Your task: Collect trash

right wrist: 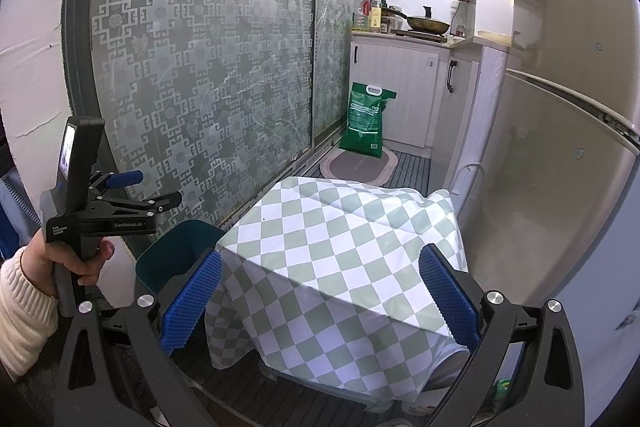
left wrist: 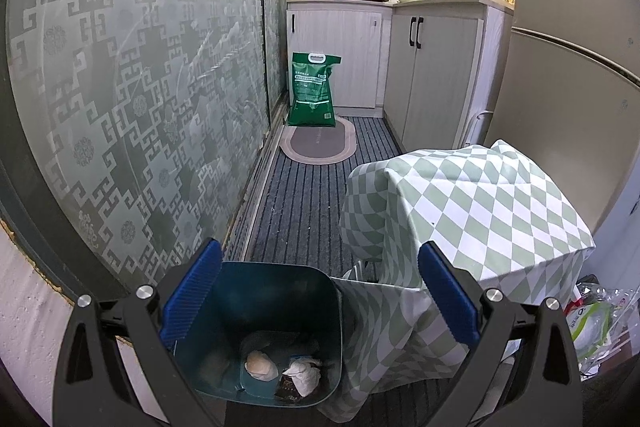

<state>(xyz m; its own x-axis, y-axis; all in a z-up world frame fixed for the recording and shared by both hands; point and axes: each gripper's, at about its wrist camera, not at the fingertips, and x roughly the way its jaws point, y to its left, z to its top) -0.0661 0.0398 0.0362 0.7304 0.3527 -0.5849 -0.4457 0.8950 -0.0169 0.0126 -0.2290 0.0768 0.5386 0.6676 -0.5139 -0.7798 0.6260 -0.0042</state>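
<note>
A dark teal trash bin (left wrist: 276, 307) stands on the floor below my left gripper (left wrist: 320, 291), which is open and empty above it. Inside lie a crumpled pale wad (left wrist: 261, 365), a white crumpled tissue (left wrist: 304, 375) and a dark wrapper (left wrist: 289, 387). In the right wrist view the bin (right wrist: 168, 259) shows at the left, beside the table. My right gripper (right wrist: 320, 291) is open and empty over the checked tablecloth (right wrist: 340, 247). The left gripper (right wrist: 156, 191) also appears there, held by a hand, open.
A small table under a green-white checked cloth (left wrist: 472, 211) stands right of the bin. A patterned glass sliding door (left wrist: 140, 99) runs along the left. A fridge (left wrist: 572, 87) is at right. A green sack (left wrist: 314, 91) and oval mat (left wrist: 318, 145) lie ahead. Plastic bags (left wrist: 596, 319) sit at right.
</note>
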